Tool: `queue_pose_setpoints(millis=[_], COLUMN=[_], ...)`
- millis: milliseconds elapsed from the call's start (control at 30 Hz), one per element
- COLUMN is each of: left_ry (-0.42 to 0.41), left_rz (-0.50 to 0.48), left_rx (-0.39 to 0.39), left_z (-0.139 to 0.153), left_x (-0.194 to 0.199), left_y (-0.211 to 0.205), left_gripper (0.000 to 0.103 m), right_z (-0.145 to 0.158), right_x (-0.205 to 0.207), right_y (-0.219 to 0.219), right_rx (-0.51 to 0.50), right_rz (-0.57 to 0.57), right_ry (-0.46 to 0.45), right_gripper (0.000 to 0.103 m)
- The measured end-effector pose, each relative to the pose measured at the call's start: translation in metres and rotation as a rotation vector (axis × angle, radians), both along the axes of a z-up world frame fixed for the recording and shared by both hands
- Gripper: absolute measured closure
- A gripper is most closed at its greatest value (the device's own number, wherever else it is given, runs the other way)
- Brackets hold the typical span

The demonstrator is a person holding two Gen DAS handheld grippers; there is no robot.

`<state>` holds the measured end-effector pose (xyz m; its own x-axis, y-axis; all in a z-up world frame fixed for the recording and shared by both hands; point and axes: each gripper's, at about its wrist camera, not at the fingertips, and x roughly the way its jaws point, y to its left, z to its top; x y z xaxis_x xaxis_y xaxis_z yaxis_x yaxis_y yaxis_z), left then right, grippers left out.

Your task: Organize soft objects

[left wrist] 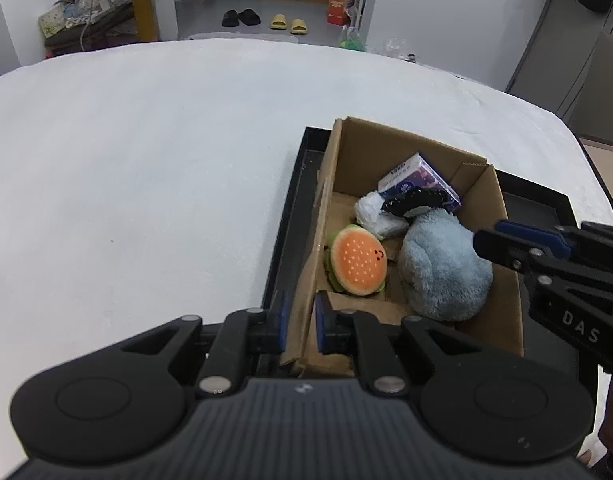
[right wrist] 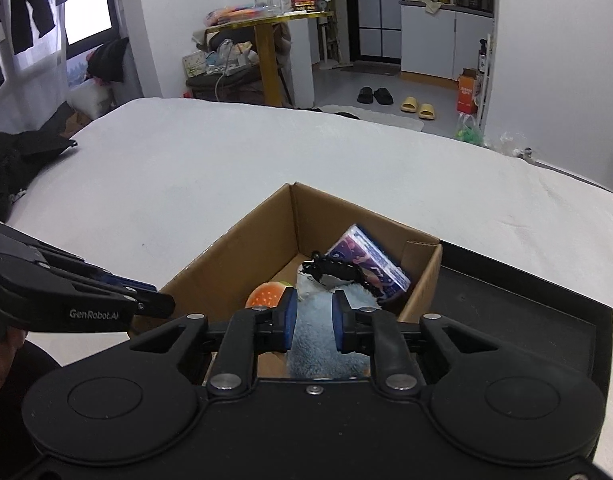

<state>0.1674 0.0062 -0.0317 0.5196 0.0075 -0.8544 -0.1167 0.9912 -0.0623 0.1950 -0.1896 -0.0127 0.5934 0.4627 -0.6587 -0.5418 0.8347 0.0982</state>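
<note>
A: What is shown by the left wrist view?

B: An open brown cardboard box [left wrist: 418, 168] is seen standing in a shallow black tray [left wrist: 290, 216] on a white padded surface [left wrist: 146, 160]. Inside the box, a fluffy pale-blue plush toy [left wrist: 442, 268] is lodged toward the near right. A round orange burger-shaped plush [left wrist: 356, 260] is leaned against the left wall. A crumpled white plastic bag [left wrist: 374, 212] is tucked behind the burger. A purple printed tissue pack [left wrist: 418, 180] is propped against the far corner, and a black braided band [left wrist: 414, 200] is draped in front of it.

A: And the left gripper [left wrist: 300, 326]?

B: Its blue-padded jaws are set narrowly either side of the box's near left wall. The cardboard is seen between them; whether it is actually pinched cannot be told. The right gripper [left wrist: 486, 244] is seen coming in from the right, its tips just touching or overlapping the blue plush. Its jaw gap cannot be judged from here.

A: What is added by the right wrist view?

B: The right gripper [right wrist: 314, 316] is held over the box [right wrist: 234, 252], with the blue plush [right wrist: 318, 340] filling the moderate gap between its blue pads. A firm grip cannot be confirmed. The burger plush [right wrist: 264, 296] is seen just left of the pads. The band [right wrist: 334, 270] and tissue pack [right wrist: 366, 258] are seen beyond. The left gripper [right wrist: 162, 304] is seen at the box's left wall. The tray [right wrist: 506, 300] is spread out to the right.
</note>
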Motion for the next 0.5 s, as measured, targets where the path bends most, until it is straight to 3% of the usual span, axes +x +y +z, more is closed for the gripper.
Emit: queue_pose_setpoints(millis=[100, 267, 500], left_ry=[0.019, -0.014, -0.028], left_rz=[-0.001, -0.016, -0.06], left_rx=[-0.014, -0.015, -0.044], left_z=[0.004, 0.02, 0.037], left_x=[-0.001, -0.01, -0.022], left_y=[0.001, 0.0, -0.006], left_gripper=[0.086, 0.053, 0.046], right_z=[0.003, 0.008, 0.02], right_x=[-0.001, -0.006, -0.031], right_y=[-0.006, -0.014, -0.028], right_rx=[0.011, 0.054, 0.1], right_rz=[-0.031, -0.09, -0.185], right_ry=[0.02, 0.081, 0.105], right_gripper=[0.08, 0.069, 0.046])
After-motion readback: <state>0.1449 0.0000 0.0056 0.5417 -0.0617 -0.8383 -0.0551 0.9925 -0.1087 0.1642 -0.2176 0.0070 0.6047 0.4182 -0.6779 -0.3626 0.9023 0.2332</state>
